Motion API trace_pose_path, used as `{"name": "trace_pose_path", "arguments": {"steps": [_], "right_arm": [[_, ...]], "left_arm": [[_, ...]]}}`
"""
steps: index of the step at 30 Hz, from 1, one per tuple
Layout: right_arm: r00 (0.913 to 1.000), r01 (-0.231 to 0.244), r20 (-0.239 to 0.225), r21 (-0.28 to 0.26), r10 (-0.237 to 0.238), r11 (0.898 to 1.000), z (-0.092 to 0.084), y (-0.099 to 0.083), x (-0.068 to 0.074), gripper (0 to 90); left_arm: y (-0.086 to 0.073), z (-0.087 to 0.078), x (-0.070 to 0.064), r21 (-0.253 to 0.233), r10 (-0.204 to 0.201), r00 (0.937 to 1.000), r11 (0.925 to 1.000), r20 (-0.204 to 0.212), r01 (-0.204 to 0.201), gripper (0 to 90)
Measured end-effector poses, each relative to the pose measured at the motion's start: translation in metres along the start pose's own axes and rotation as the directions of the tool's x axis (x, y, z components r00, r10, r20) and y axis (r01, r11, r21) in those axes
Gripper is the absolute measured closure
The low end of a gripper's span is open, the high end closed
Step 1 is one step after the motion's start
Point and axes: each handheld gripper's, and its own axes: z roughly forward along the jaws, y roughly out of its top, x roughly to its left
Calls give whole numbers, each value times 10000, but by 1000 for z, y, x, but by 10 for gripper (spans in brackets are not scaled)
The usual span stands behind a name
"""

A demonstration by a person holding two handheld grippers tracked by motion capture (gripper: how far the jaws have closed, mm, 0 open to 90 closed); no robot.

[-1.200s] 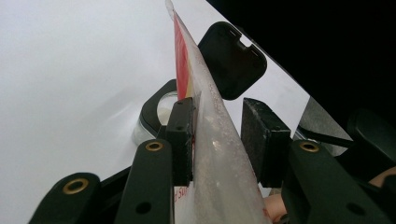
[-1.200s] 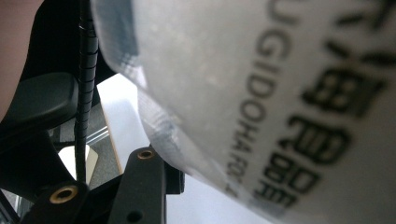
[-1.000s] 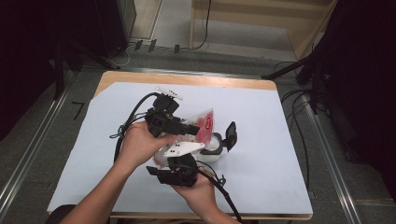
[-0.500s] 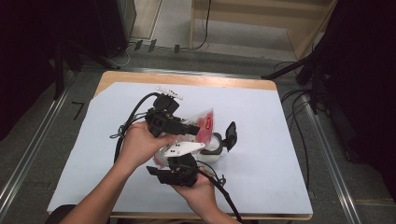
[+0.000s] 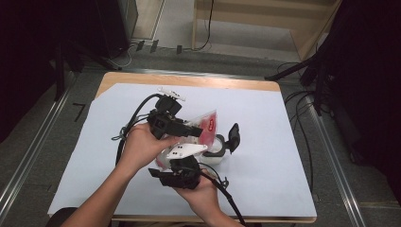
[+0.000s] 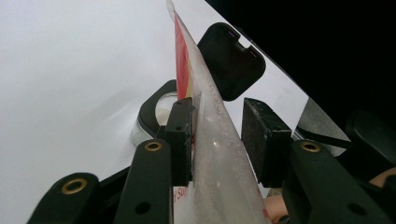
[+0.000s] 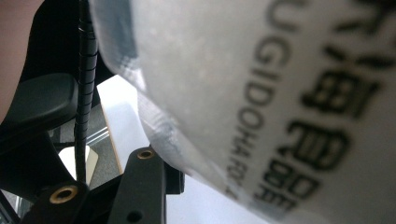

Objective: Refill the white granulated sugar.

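Observation:
A clear plastic bag (image 5: 206,124) with red and white print hangs tilted above a small clear container (image 5: 216,150) whose black flip lid (image 5: 233,135) stands open. My left gripper (image 5: 193,130) comes in from the left and is shut on the bag's upper part. In the left gripper view the bag (image 6: 219,158) runs up between the two pads, with the container (image 6: 156,109) and lid (image 6: 232,60) beyond it. My right gripper (image 5: 178,160) points up from below and is shut on the bag's lower end. In the right gripper view the printed bag (image 7: 261,93) presses close over one jaw.
A white sheet (image 5: 283,165) covers the wooden table (image 5: 189,80). Black cables (image 5: 135,118) trail from both grippers across the left and near side. Dark stands and more cables line the floor at the right and the back.

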Motion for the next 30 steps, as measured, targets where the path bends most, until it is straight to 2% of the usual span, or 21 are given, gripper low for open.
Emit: {"name": "trace_pose_path", "arguments": {"steps": [30], "right_arm": [[10000,-4,-91,64,4,10000,1,1,0,623]], "left_arm": [[0,-1,2,-2,-57,10000,10000,3,57,648]]}}
